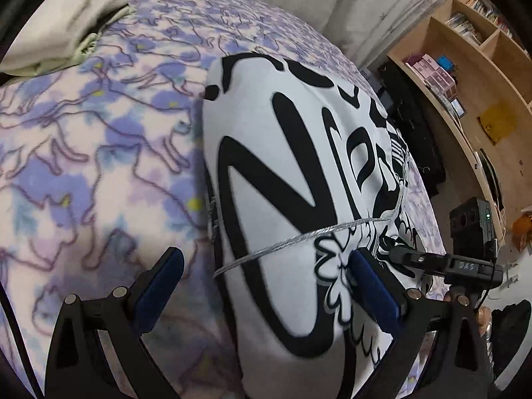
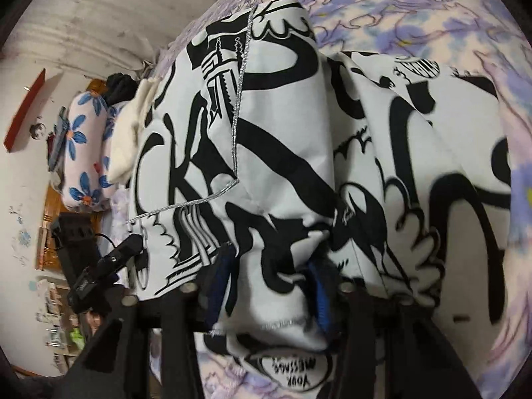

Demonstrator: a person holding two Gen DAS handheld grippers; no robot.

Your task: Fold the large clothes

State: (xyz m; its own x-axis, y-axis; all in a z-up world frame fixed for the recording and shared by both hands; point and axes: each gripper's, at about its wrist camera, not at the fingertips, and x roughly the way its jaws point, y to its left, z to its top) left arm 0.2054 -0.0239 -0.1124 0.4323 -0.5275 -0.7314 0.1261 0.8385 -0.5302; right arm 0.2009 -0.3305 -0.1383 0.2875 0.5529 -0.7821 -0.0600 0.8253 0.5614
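- The white garment [image 1: 286, 179] with bold black lettering lies on the bed's purple floral blanket [image 1: 99, 153], a silver-trimmed edge crossing it.
- Left wrist view: the left tongs [image 1: 266, 279] stand wide apart and grip nothing, one blue pad above the blanket, the other over the garment.
- Only this view shows the folded cream cloth [image 1: 73, 16] at the bed's far end and the wooden shelves [image 1: 465, 66].
- Right wrist view: the right tongs [image 2: 269, 286] are closed on a bunched garment [image 2: 266, 139] fold, which hides the blue pads' tips.
- Only here: a flowered pillow [image 2: 86, 146].
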